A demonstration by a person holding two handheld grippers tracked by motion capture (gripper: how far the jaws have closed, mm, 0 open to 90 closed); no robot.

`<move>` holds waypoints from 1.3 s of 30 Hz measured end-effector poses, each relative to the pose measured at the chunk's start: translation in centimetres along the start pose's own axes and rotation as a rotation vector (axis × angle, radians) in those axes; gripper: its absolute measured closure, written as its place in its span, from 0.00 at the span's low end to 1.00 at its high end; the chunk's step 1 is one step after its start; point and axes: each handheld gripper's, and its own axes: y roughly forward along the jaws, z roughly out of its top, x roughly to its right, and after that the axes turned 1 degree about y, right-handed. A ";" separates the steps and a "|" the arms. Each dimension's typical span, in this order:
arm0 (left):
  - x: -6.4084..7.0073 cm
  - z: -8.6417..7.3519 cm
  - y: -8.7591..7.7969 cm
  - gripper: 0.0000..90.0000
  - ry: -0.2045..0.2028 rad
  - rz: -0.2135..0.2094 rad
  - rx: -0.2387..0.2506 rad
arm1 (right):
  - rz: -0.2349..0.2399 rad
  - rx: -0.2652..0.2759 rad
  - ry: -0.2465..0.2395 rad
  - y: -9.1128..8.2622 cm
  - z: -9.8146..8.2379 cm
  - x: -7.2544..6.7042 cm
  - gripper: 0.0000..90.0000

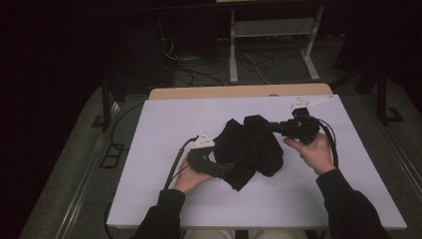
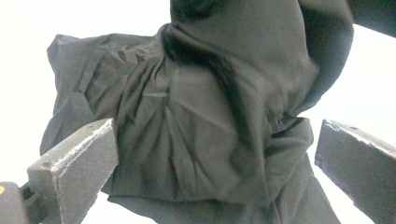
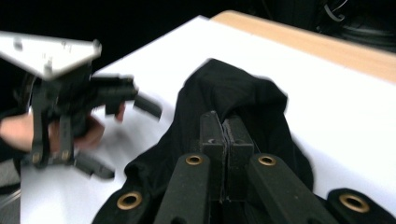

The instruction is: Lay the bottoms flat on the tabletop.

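A crumpled black cloth [image 1: 249, 147] lies in the middle of the white table [image 1: 164, 129]. My right gripper [image 1: 268, 125] comes in from the right and is shut on the cloth's upper edge. In the right gripper view its jaws [image 3: 226, 123] press together on a raised peak of the cloth [image 3: 224, 88]. My left gripper [image 1: 230, 168] sits at the cloth's near-left side, open. In the left gripper view its jaws stand wide apart [image 2: 215, 140], with the folds of the cloth [image 2: 196, 116] spread between and beyond them. The right gripper view also shows that left gripper [image 3: 136, 144], blurred.
A wooden strip [image 1: 239, 92] runs along the table's far edge. Beyond it on the floor stand a white metal frame [image 1: 271, 30] and tangled cables [image 1: 199, 74]. Bare white table lies around the cloth on all sides.
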 end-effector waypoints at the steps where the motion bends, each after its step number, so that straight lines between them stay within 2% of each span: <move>1: 0.0 0.0 0.2 0.00 -0.004 0.000 -0.001 | -0.004 0.006 0.005 -0.2 0.4 0.2 0.98; 6: 0.0 -0.2 1.5 0.02 -0.024 0.018 -0.035 | -0.010 0.082 0.078 -1.5 2.2 2.0 0.98; 9: -0.3 0.3 2.7 0.10 -0.049 0.068 -0.039 | -0.015 0.107 0.107 -2.0 2.7 2.9 0.98; 10: -0.4 0.4 3.0 0.16 -0.054 0.085 -0.032 | -0.017 0.114 0.116 -2.2 2.8 3.1 0.98; 11: -0.7 0.6 3.4 0.18 -0.074 0.102 -0.017 | -0.020 0.119 0.122 -2.3 2.9 3.3 0.98; 12: -0.9 0.7 3.8 0.25 -0.090 0.115 -0.019 | -0.020 0.124 0.133 -2.4 3.0 3.6 0.98; 13: -1.3 1.1 4.5 0.45 -0.081 0.153 -0.049 | -0.036 0.123 0.135 -2.5 3.2 4.1 0.98; 14: -1.3 1.1 4.5 0.52 -0.081 0.153 -0.049 | -0.036 0.123 0.135 -2.5 3.2 4.1 0.98; 15: -1.4 1.3 4.9 0.52 -0.062 0.159 -0.064 | -0.038 0.125 0.139 -2.5 3.2 4.3 0.98; 16: -1.7 1.5 5.1 0.72 -0.051 0.173 -0.080 | -0.045 0.132 0.157 -2.4 3.3 4.9 0.98; 17: -2.0 1.8 5.3 0.72 -0.051 0.173 -0.095 | -0.045 0.132 0.157 -2.4 3.3 4.9 0.98; 19: -2.5 2.4 5.4 0.88 -0.049 0.176 -0.105 | -0.065 0.134 0.174 -1.6 3.4 5.9 0.98; 22: -3.4 3.5 5.3 0.92 -0.050 0.169 -0.117 | -0.068 0.144 0.202 -0.5 3.6 7.2 0.98; 24: -4.2 4.1 5.1 0.93 -0.034 0.183 -0.138 | -0.070 0.146 0.212 0.0 3.6 7.5 0.98; 25: -4.5 4.3 5.1 0.93 -0.039 0.185 -0.139 | -0.086 0.147 0.221 0.8 3.7 8.2 0.98; 29: -6.3 4.4 4.8 0.93 -0.090 0.199 -0.120 | -0.112 0.124 0.242 2.5 3.1 9.6 0.98; 30: -6.7 4.3 4.7 0.93 -0.098 0.199 -0.119 | -0.112 0.124 0.242 2.5 3.1 9.6 0.98; 31: -7.0 4.1 4.7 0.93 -0.107 0.200 -0.117 | -0.126 0.096 0.259 3.1 2.4 10.3 0.98; 35: -7.9 3.5 4.5 0.93 -0.149 0.179 -0.113 | -0.113 0.082 0.287 3.4 1.3 11.0 0.96; 36: -8.0 3.4 4.4 0.92 -0.167 0.168 -0.109 | -0.099 0.076 0.299 3.5 0.9 11.1 0.92; 37: -8.1 3.3 4.2 0.85 -0.185 0.156 -0.099 | -0.101 0.054 0.315 3.3 0.2 11.2 0.82; 39: -8.0 3.2 3.7 0.81 -0.215 0.144 -0.072 | -0.116 0.049 0.312 3.1 -0.1 11.2 0.79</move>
